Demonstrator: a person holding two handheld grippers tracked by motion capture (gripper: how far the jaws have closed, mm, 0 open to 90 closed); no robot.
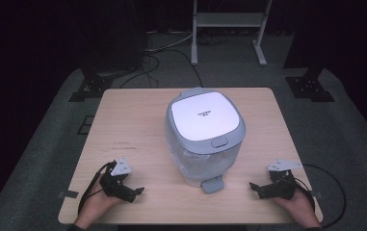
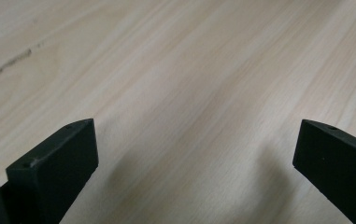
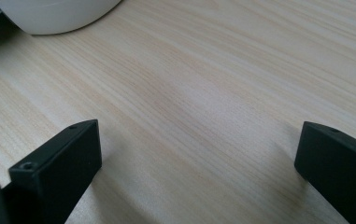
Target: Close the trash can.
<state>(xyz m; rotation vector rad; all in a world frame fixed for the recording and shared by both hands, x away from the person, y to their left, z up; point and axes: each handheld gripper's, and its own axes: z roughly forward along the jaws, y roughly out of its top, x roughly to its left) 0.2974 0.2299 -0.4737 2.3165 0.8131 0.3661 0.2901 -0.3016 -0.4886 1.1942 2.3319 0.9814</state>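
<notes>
1. Nearest the person, both hands sat at the front edge of the light wood tabletop [image 1: 137, 115]. The left hand [image 1: 96, 202] held the left hand-held gripper [image 1: 135, 191], which pointed in toward the middle, with its grey three-cornered plate on top and a black cable looping off the left side.
2. In the left gripper view that left hand-held gripper [image 2: 194, 149] had its jaws spread wide, with just bare wood grain between them and a faint dark scuff mark [image 2: 5, 67] further up the board. It pinched nothing.
3. Same deal on the other side: the right hand [image 1: 299, 204] held the right hand-held gripper [image 1: 255, 187], which pointed inward, its cable curling out past the table's right edge.
4. The right gripper view showed the right hand-held gripper [image 3: 196, 149] spread open too and empty, with the rounded white base of the bin [image 3: 56, 16] peeking in at the top left, well apart from the jaws.
5. Between the two hands and a bit further back stood the small pedal bin [image 1: 204, 139], with a translucent body and a grey-rimmed white lid [image 1: 203, 115] closed on top. Its grey foot pedal [image 1: 212, 184] stuck out toward the person.
6. Beyond the tabletop there was dark grey carpet [image 1: 316, 130], some loose cables, and the legs of a white frame [image 1: 227, 21] at the back.
</notes>
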